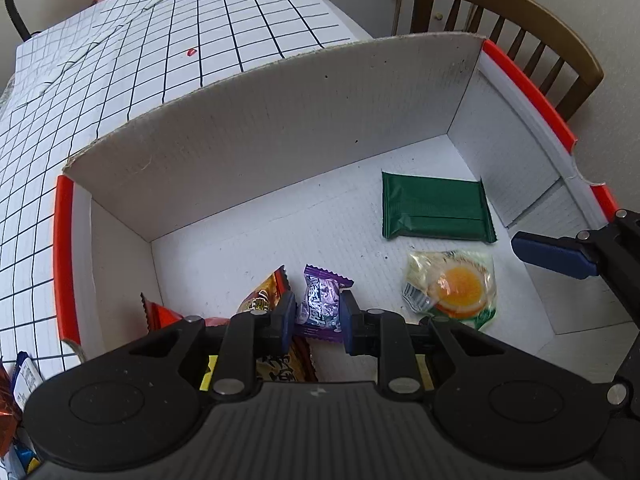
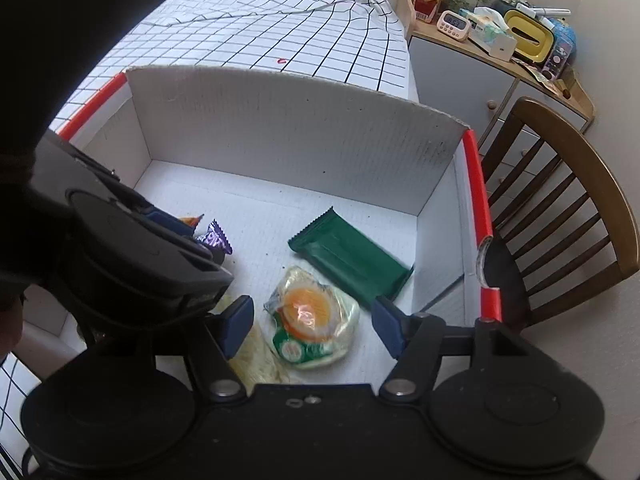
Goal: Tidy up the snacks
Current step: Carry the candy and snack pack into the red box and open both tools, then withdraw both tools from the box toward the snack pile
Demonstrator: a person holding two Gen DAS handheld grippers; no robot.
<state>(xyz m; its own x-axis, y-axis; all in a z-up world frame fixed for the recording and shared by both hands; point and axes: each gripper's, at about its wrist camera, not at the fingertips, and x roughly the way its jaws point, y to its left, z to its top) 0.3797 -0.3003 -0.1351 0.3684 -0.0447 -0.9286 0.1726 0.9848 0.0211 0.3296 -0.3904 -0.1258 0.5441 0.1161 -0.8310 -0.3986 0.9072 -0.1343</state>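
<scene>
Left gripper point(image 1: 319, 312) pinches purple candy point(image 1: 322, 304); right gripper point(image 2: 312, 330) spread.

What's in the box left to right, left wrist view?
Red packet → orange packet → purple candy, shut in the left tongs → clear orange jelly pack. Green bar sits behind, overlapping the jelly pack's span.

A: The black left gripper point(image 1: 318, 312) body covers the lower half of the orange-brown printed snack packet point(image 1: 267, 300) and most of the red foil wrapper point(image 1: 158, 316).

B: In the right wrist view, the small purple candy wrapper point(image 2: 216, 240) is mostly hidden behind that gripper. The pale yellow crinkled packet point(image 2: 256, 360) is partly covered too.

A: Snack packs at the left wrist view's bottom-left edge point(image 1: 16, 384) are cut off, print unreadable.

B: Small white digital clock point(image 2: 452, 24): digits too small.
</scene>
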